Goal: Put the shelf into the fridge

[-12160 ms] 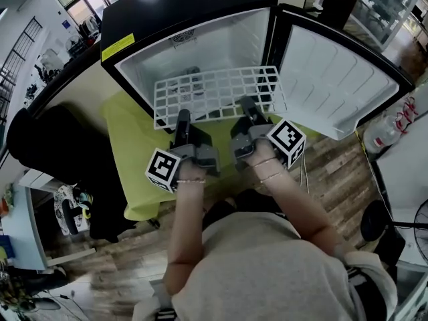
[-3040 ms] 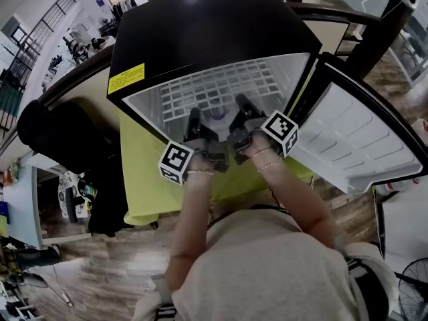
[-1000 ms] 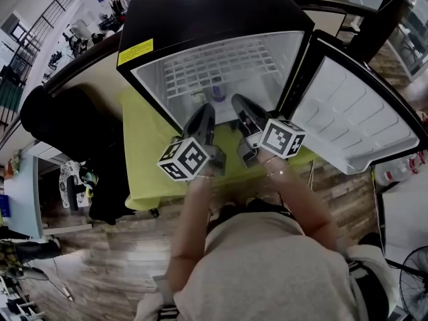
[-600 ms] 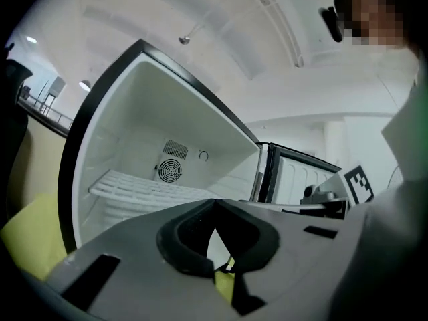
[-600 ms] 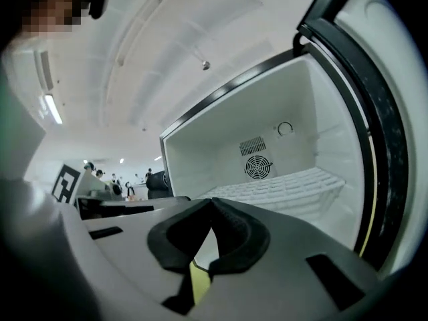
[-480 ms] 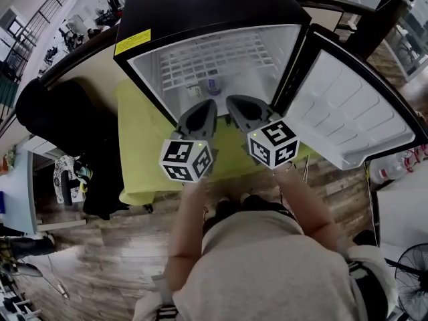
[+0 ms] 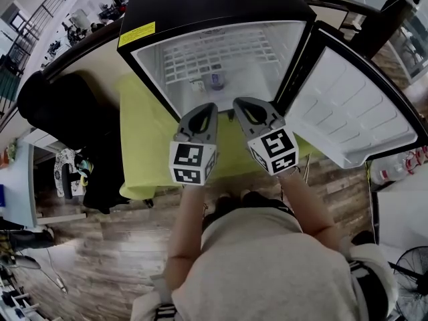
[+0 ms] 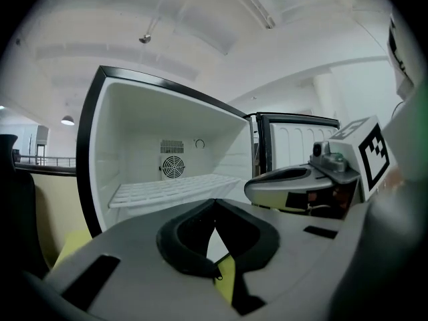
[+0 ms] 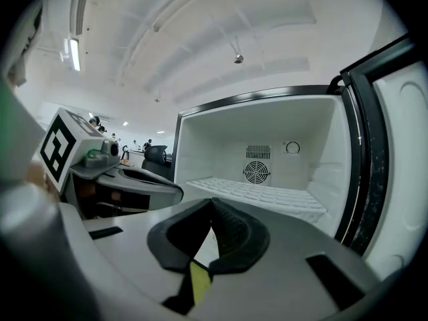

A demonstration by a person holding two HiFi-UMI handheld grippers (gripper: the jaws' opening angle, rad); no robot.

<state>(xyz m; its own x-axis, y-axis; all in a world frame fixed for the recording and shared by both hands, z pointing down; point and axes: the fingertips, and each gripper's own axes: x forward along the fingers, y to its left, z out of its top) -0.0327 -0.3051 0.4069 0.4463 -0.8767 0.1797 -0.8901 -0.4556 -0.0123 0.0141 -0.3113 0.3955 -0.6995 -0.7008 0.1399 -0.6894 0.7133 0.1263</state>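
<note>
The white wire shelf (image 7: 221,55) lies level inside the open black fridge (image 7: 207,2), also seen as shelf (image 8: 174,189) and shelf (image 9: 257,194). Both grippers hover side by side just outside the fridge mouth, pointing in, clear of the shelf. My left gripper (image 7: 207,105) (image 8: 214,202) is shut and empty. My right gripper (image 7: 242,102) (image 9: 212,200) has just been opening by a trifle, but its tips still look together with nothing between them.
The fridge door (image 7: 348,105) stands swung open at the right. A small can-like item (image 7: 216,80) sits on the fridge floor under the shelf. The fridge stands on a yellow-green surface (image 7: 144,139). A black chair (image 7: 53,112) is at the left.
Both grippers have rolled so their marker cubes now face the head camera, and they have drawn back slightly from the fridge mouth. The shelf stays put inside.
</note>
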